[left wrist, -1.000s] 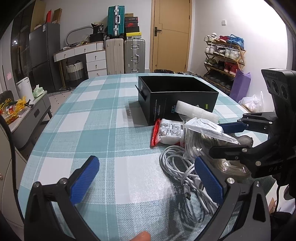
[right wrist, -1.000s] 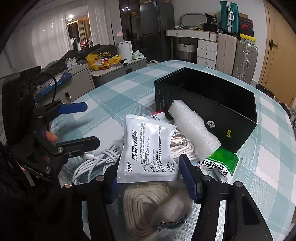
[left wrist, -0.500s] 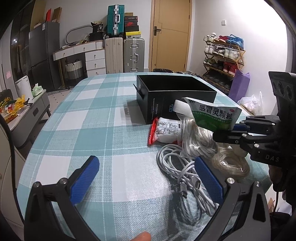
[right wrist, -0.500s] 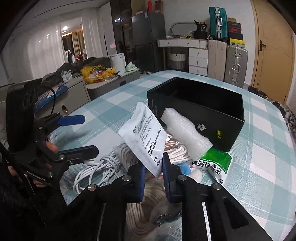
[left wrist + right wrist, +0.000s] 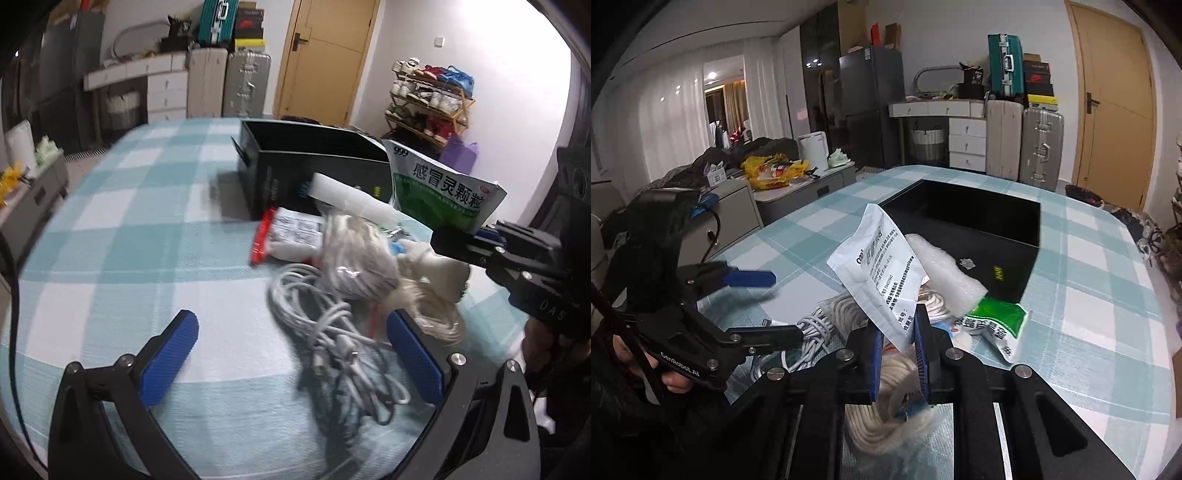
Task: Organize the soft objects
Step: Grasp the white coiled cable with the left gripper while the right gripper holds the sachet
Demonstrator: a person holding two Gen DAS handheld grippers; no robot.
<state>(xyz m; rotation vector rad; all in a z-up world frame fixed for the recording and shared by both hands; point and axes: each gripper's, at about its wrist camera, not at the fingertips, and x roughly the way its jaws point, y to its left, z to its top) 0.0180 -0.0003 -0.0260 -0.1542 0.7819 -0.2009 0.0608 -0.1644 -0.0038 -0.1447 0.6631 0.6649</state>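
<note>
Left wrist view: the left claw (image 5: 291,365) stands wide apart and empty over the grey cable bundle (image 5: 332,332) on the checked bench (image 5: 110,258), while the right claw (image 5: 476,236) enters from the right, clamped on the lower corner of the green medicine sachet (image 5: 443,192), which hangs clear of the pile just in front of the open black box (image 5: 314,173). Right wrist view: the right claw (image 5: 897,336) pinches only the sachet's (image 5: 882,277) bottom edge, white back facing the camera, above the rope coil (image 5: 879,417) and beside the bubble-wrap roll (image 5: 953,273). Judgement: carry the sachet over the box rim (image 5: 960,225) before releasing; the shallow corner grip could slip if swung quickly.
</note>
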